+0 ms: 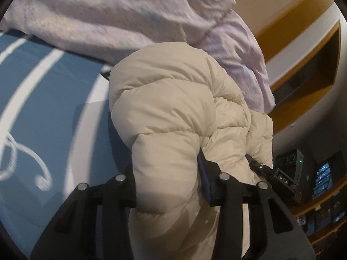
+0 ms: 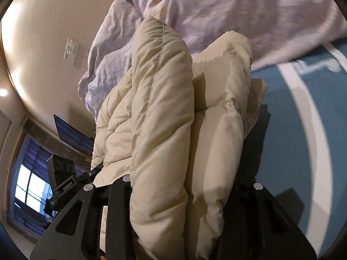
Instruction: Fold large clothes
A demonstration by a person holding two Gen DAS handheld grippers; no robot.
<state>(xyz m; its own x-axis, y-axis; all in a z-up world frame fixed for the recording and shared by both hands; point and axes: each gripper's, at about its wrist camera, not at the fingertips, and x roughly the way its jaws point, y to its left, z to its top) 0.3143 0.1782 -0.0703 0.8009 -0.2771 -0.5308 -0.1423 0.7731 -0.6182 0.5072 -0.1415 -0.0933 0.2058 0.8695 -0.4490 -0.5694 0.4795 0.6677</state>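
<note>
A cream puffer jacket is bunched and lifted above a blue bed cover with white stripes. My left gripper is shut on a thick fold of the jacket. In the right wrist view the same jacket fills the middle, folded into several padded layers. My right gripper is shut on those layers; its fingertips are hidden in the fabric. The other gripper shows beside the jacket in each view.
A crumpled pale lilac duvet lies on the bed behind the jacket. A wooden shelf unit stands at the right. A wall switch, a screen and a window are at the left.
</note>
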